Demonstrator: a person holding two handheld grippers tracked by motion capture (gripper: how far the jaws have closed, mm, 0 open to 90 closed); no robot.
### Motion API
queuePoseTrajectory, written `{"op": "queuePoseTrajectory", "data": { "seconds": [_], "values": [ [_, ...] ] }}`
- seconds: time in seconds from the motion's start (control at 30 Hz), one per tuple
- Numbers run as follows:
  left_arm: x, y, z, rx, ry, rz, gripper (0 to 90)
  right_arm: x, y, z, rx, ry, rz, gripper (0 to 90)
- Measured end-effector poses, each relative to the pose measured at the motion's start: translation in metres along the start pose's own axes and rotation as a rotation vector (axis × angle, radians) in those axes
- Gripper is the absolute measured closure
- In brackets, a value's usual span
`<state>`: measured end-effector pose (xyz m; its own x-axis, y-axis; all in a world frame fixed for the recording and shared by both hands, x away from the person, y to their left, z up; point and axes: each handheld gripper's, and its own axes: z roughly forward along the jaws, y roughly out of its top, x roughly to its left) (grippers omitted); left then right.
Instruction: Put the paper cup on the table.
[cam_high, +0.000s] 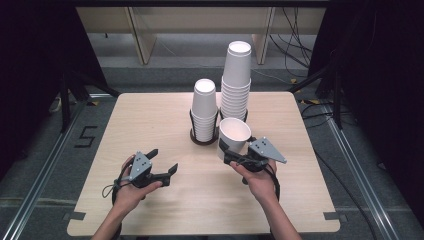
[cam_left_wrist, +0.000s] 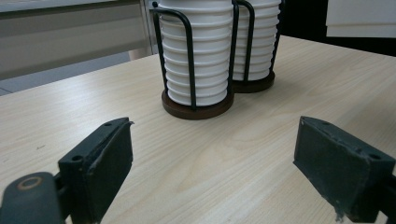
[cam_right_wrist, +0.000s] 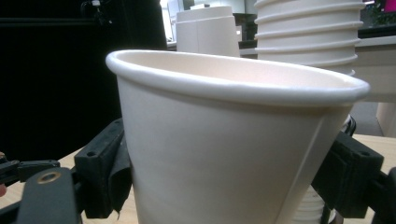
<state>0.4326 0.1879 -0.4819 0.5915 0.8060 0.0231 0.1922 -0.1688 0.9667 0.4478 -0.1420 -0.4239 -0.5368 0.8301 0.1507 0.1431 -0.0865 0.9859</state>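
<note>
Right tool (cam_high: 231, 155) pinching a single paper cup (cam_high: 234, 136), just in front of the two racked cup stacks (cam_high: 204, 116).
Left tool (cam_high: 162, 165) hovering spread and empty above open surface (cam_high: 150, 115), well apart from stacks and edges.

Right gripper (cam_high: 231, 156) sits over the table (cam_high: 150, 120), clamped on a single paper cup (cam_high: 234, 137) that stands mouth-up between its jaws, with the taller cup stack (cam_high: 236, 82) directly beyond that cup and the shorter cup stack (cam_high: 204, 111) beyond and to its left. Left gripper (cam_high: 167, 162) lies well apart to the right gripper's left, nearer the person's edge, jaws spread with bare table between them. Ahead of the left gripper, the shorter cup stack stands in its wire holder (cam_left_wrist: 189, 56) on the table, the taller just behind it.
</note>
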Motion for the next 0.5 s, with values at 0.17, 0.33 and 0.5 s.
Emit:
{"op": "queuePoseTrajectory", "data": {
  "seconds": [0.17, 0.33, 0.5],
  "values": [
    [-0.0001, 0.0008, 0.0008, 0.012, 0.006, 0.004, 11.1, 0.0013, 0.0012, -0.0007, -0.016, 0.008, -0.046, 17.7],
    [0.0001, 0.0012, 0.0041, 0.004, -0.002, -0.003, 11.2, 0.0006, 0.0024, -0.0029, -0.019, -0.005, -0.047, 17.7],
    [0.0006, -0.0018, 0.0053, 0.011, -0.009, -0.008, 11.2, 0.0046, 0.0007, -0.0031, -0.014, -0.003, -0.047, 17.7]
  ]
}}
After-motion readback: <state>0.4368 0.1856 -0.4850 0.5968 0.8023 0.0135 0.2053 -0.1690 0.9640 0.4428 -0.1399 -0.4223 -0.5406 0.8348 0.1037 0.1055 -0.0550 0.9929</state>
